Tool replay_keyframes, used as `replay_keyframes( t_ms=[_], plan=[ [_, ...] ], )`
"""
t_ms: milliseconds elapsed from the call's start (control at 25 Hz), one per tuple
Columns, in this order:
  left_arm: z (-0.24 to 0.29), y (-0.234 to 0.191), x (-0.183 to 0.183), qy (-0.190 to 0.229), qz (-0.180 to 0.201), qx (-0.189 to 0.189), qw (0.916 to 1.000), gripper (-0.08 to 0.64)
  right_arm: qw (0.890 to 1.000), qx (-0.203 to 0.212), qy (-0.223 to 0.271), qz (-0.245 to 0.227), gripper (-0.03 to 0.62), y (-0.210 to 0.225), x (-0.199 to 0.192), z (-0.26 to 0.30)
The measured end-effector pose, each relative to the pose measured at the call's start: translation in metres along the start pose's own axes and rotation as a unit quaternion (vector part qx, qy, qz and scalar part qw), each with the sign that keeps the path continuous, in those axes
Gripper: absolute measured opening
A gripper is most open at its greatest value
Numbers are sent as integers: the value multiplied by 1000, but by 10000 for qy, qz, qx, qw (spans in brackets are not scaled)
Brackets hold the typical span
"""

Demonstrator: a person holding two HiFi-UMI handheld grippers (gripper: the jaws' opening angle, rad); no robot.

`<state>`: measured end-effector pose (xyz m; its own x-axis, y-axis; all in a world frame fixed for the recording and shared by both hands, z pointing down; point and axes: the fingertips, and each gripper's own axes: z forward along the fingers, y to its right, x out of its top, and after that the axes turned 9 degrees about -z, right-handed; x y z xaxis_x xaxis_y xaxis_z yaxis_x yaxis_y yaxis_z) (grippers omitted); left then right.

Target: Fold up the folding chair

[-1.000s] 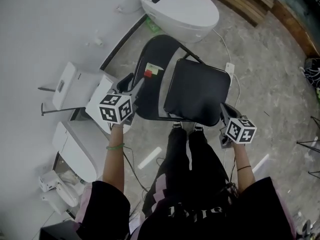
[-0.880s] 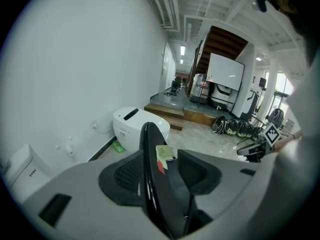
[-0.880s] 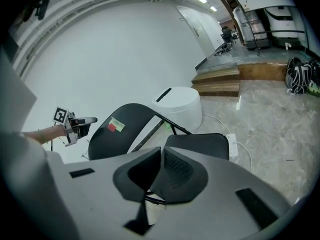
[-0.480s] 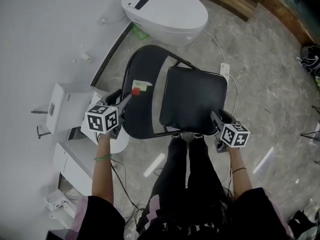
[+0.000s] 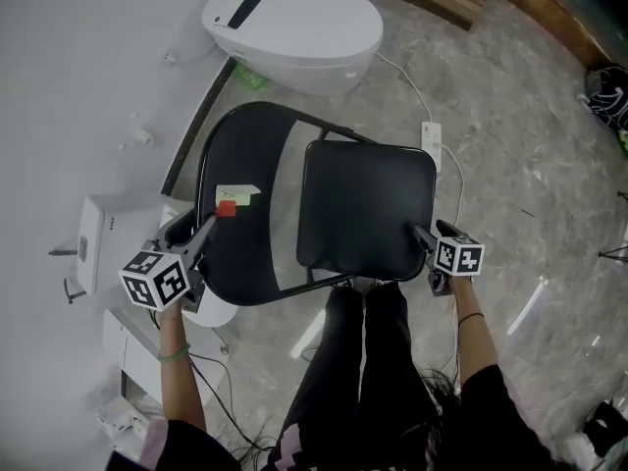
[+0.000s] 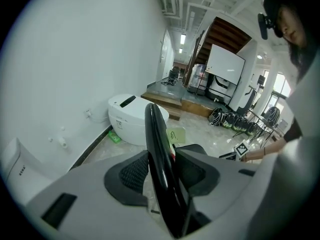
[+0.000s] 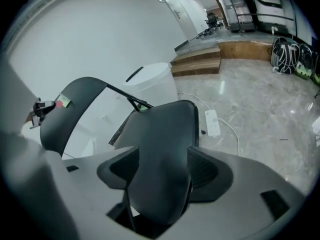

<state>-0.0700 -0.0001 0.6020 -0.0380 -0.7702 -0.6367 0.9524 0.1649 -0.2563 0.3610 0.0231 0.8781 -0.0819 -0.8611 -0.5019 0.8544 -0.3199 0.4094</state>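
Black trousers (image 5: pixel 358 361), green wristband (image 5: pixel 174 354), checker-marked cube (image 5: pixel 155 281) on left gripper (image 5: pixel 208 226).

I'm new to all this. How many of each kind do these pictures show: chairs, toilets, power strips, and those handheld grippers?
folding chair: 1
toilet: 1
power strip: 1
grippers: 2 (left gripper closing, chair between its jaws; right gripper opening, chair between its jaws)
total: 5

Place: an open lab or test hall, not a home.
Floor: polished stone floor (image 5: pixel 510 165), power strip (image 5: pixel 429 131) lying loose.
Far end: wooden platform (image 7: pixel 240 51), whiteboard (image 6: pixel 225 66).
Wall side: white toilet unit (image 5: pixel 294 23).
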Motion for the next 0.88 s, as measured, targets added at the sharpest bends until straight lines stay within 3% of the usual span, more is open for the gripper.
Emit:
replay_keyframes(
  t_ms=[240, 520, 680, 880],
  plan=[
    [3, 5, 8, 236, 136, 12, 9996, 169, 9986, 176, -494, 95, 305, 46, -35, 36],
    [4, 1, 4, 222, 255, 99, 9994, 170, 9955, 488, -812, -88, 319, 60, -57, 73],
    [9, 3, 6, 247, 316, 122, 9991, 169, 9905, 1048, -874, 143, 331, 64, -58, 83],
    [12, 10, 7, 153, 297, 212, 9992, 169, 9758, 1943, -937, 346, 330, 56, -61, 95]
  ],
)
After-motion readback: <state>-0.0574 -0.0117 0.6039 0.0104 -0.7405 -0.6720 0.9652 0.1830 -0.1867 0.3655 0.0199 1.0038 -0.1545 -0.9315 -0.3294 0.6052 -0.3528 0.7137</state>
